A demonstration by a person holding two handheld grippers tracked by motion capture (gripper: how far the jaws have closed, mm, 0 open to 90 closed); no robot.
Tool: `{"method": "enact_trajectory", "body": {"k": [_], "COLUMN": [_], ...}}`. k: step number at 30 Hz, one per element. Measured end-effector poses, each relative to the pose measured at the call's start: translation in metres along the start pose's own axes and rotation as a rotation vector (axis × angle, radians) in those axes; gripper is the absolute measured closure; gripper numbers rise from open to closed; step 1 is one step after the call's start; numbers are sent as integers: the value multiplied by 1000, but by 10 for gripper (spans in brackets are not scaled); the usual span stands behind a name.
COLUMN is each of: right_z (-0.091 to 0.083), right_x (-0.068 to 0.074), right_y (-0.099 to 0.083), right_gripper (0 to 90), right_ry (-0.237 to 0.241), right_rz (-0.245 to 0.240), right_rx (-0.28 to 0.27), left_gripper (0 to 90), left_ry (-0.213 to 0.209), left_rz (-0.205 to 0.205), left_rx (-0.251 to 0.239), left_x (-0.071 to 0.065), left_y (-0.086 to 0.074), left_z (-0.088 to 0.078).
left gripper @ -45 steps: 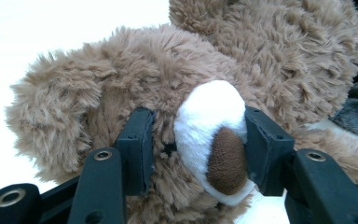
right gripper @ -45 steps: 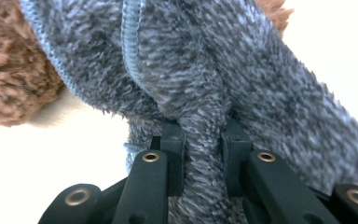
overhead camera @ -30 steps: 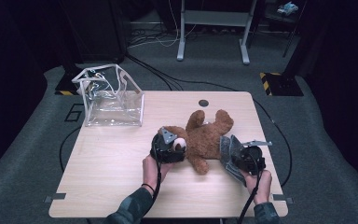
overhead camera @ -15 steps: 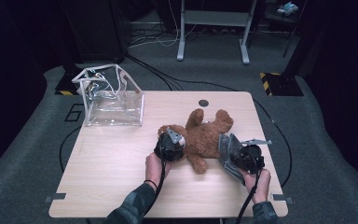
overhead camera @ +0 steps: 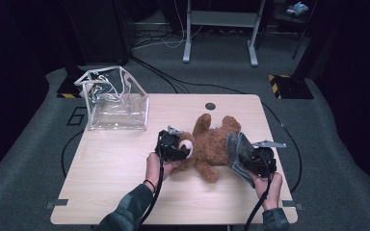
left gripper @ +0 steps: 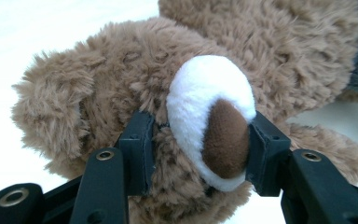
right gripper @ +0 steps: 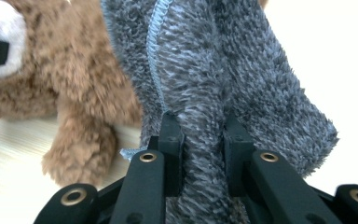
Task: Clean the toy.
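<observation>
Lay mid light wooden worktop (overhead camera: 125, 163): fluffy brown plush teddy bear (overhead camera: 212, 144); left tool (left gripper: 200, 144) pinched around its white muzzle with the dark brown nose (left gripper: 212, 116); right tool (right gripper: 200, 135) clamped on a fold of shaggy grey cloth (right gripper: 242, 74) draped against the bear's side; stood well apart at the far left corner: clear plastic bag with white trim (overhead camera: 115, 98); beyond the worktop, dark carpet and trailing black cables (overhead camera: 173, 82).

floor: grey carpet (overhead camera: 24, 163); table (overhead camera: 120, 178): light wood; backdrop: dark; metal stand (overhead camera: 220, 30)
</observation>
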State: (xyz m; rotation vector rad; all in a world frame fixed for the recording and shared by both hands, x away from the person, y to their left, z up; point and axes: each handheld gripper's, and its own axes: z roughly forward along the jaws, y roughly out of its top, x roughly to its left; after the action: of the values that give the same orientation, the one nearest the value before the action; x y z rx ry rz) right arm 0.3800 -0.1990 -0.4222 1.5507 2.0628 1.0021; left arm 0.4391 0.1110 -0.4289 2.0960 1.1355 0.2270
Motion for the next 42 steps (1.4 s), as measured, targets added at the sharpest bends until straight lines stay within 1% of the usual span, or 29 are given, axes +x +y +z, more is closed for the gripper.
{"method": "enact_trajectory", "body": {"k": [1,3,5,6,7,8,9,10,12,13,14,16,20,21,22,23,24,26,27,28,30,32,33,34,37,38,40,41,42], "right_z": [-5,-6,-2,3,9,15,15,26,37,40,40,48,56,57,58,59,59,57,57,56,55,54,54,54,54,53,53,52,51], "right_x": [5,11,16,19,22,24,24,29,32,34,34,32,30,30,30,29,29,29,29,28,27,27,27,27,28,28,29,29,29], "right_y": [4,10,17,21,24,27,27,33,38,40,40,44,48,48,49,49,49,48,48,47,45,44,44,44,44,44,44,43,43], "right_gripper": [741,741,741,741,741,741,741,741,741,741,741,741,742,742,742,742,742,741,741,741,740,740,740,740,739,739,738,737,736], "right_ry": [6,11,17,16,15,12,12,-5,-30,-49,-49,-72,-96,-99,-101,-102,-102,-103,-103,-102,-99,-96,-96,-99,-106,-107,-107,-110,-107], "right_rz": [-8,-25,-36,-37,-31,-38,-38,-41,-43,-38,-38,-39,-46,-38,-38,-40,-39,-42,-42,-37,-29,-24,-24,-27,-25,-26,-28,-32,-31], "right_rx": [-17,-32,-27,-24,-19,-8,-8,6,28,39,39,46,60,68,73,70,70,72,72,67,67,67,67,64,64,64,62,60,61], "left_gripper": [506,498,485,480,475,465,458,449,422,412,401,388,353,335,316,295,279,239,217,204,190,182,181,177,176,175,172,171,171], "left_ry": [-31,-31,-20,-29,-24,-19,-19,-9,13,16,16,22,43,54,54,56,56,77,77,100,120,131,131,141,150,150,147,139,132], "left_rz": [-13,-15,-33,-40,-46,-41,-41,-30,-6,-6,-6,-18,7,9,2,15,15,49,49,56,66,40,40,31,18,18,6,-10,-14], "left_rx": [13,14,32,22,13,12,12,4,-2,-4,-4,-26,-43,-53,-61,-61,-61,-68,-68,-92,-111,-162,-162,-181,-183,-183,-180,-182,-178], "left_x": [3,3,8,11,13,14,14,14,15,16,16,16,17,17,16,16,16,12,12,10,12,16,16,22,30,30,34,35,35], "left_y": [3,4,3,2,2,2,2,2,4,5,5,6,9,10,10,10,10,7,7,2,-4,-11,-11,-20,-37,-37,-51,-63,-69], "left_z": [-4,-4,6,8,10,10,10,12,13,14,14,17,20,19,18,16,16,7,7,0,-10,-18,-18,-25,-30,-30,-30,-28,-27]}}
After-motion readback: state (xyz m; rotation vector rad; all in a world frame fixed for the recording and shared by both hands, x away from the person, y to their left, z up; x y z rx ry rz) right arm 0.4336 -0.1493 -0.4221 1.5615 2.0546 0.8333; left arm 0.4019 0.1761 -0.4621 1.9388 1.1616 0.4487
